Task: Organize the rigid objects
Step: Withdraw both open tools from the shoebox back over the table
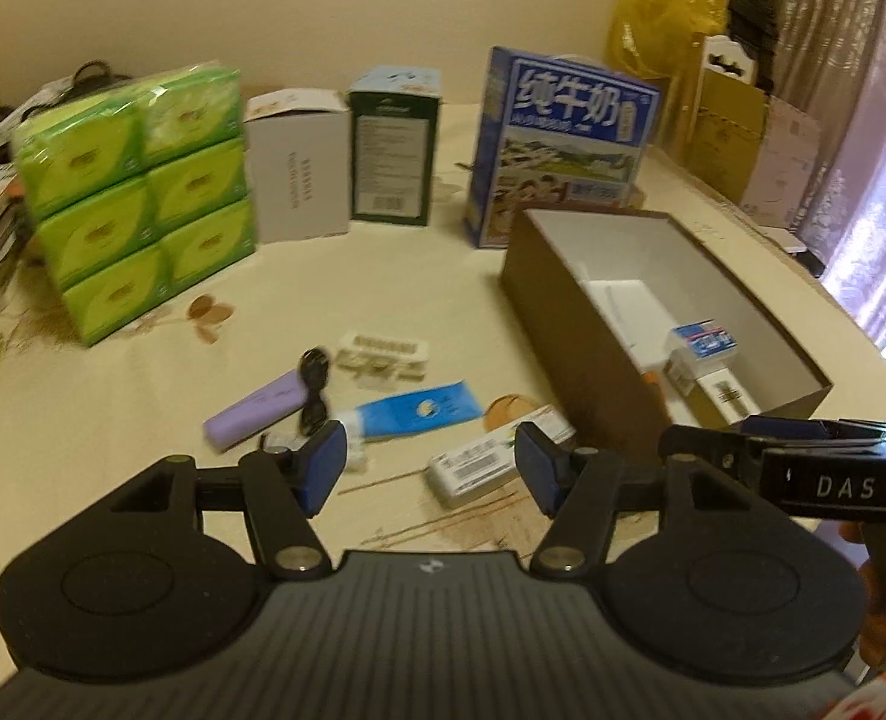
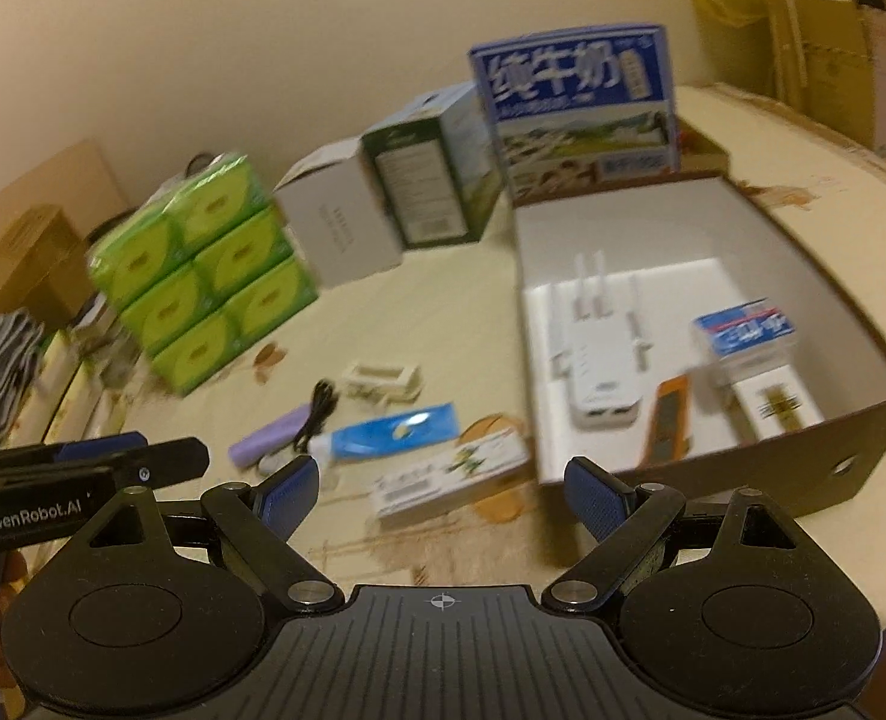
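On the cream tablecloth lie a purple power bank (image 1: 257, 411), a black cable (image 1: 314, 390), a blue tube (image 1: 419, 411), a white medicine box (image 1: 473, 468) and a pale plastic tray (image 1: 383, 354). My left gripper (image 1: 431, 468) hovers open just before them, nothing between its pads. To the right stands an open brown box (image 2: 713, 480) holding a white router (image 2: 599, 366), an orange item (image 2: 671, 414), a blue-white carton (image 2: 746, 330) and a white carton (image 2: 779, 408). My right gripper (image 2: 443, 495) is open and empty, near the box's front left corner.
Along the back stand stacked green tissue packs (image 1: 137, 192), a white box (image 1: 299, 174), a dark green box (image 1: 392, 150) and a blue milk carton (image 1: 557, 144). Cardboard boxes (image 1: 737, 126) and a yellow bag (image 1: 665, 6) sit at the far right; books pile at the left edge.
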Tool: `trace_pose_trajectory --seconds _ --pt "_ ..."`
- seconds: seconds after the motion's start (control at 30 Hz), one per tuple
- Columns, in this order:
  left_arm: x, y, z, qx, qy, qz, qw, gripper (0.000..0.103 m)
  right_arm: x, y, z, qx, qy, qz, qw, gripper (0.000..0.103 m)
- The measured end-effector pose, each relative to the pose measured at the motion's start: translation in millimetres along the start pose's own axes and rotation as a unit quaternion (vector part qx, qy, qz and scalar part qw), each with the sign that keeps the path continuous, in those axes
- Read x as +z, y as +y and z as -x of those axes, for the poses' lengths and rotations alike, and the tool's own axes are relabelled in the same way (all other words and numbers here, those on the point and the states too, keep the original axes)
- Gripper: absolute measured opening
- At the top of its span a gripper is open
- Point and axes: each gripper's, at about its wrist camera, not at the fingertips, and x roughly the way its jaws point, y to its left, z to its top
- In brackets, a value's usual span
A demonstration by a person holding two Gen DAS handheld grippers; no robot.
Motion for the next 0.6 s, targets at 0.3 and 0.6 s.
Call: trace_pose_trajectory --seconds 0.3,0.6 --pt "-29.5 31.2 -2.3 0.032 0.022 0.017 0.9991 0.058 -24.3 17.1 -27.1 0.020 0.038 0.009 0.999 0.086" --pt "-42.9 44.8 -17.1 0.037 0.037 0.026 0.9983 0.058 -33.0 25.9 -55.7 0.019 0.065 0.015 0.998 0.086"
